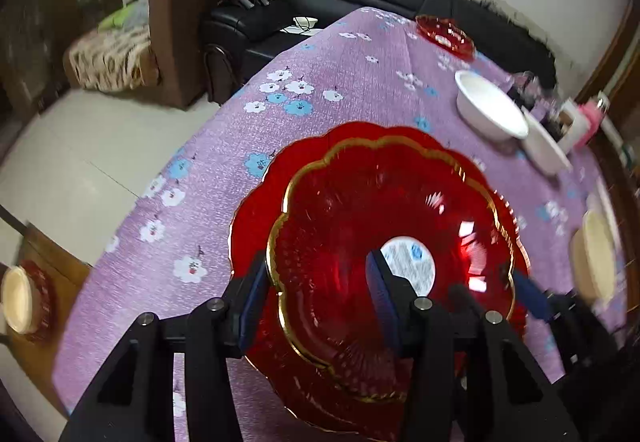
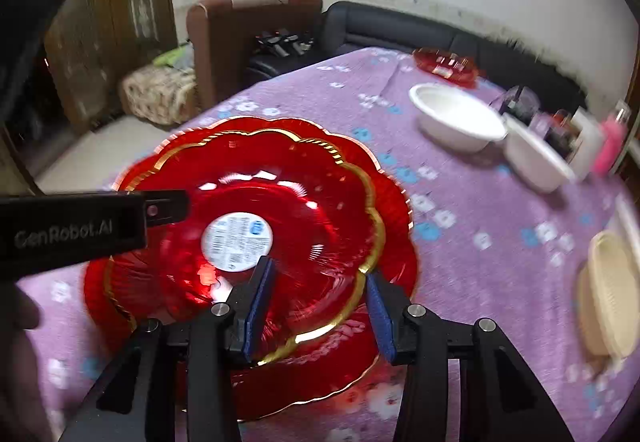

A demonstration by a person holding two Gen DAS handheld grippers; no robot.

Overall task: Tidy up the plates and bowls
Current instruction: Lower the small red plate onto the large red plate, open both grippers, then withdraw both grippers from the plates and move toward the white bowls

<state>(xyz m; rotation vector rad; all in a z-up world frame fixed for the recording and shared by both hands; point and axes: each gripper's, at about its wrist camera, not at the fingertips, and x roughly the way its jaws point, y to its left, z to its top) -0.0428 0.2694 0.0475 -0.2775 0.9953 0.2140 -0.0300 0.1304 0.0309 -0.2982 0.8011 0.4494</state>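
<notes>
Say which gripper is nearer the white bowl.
Right. The right gripper straddles the rim of the top red plate on the side toward the white bowl; the left gripper straddles the opposite rim, farther away.

Left claw (image 1: 320,302) wide open straddling rim of top red plate (image 1: 384,238), stacked on another, apparently; white bowl (image 1: 490,110) at 2 o'clock on tabletop (image 1: 340,74).

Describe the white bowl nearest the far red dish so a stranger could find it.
On the purple flowered tablecloth, look past the stacked red gold-rimmed plates toward the far right. The round white bowl sits before a small red dish; its tilted white neighbour lies rightward.
</notes>
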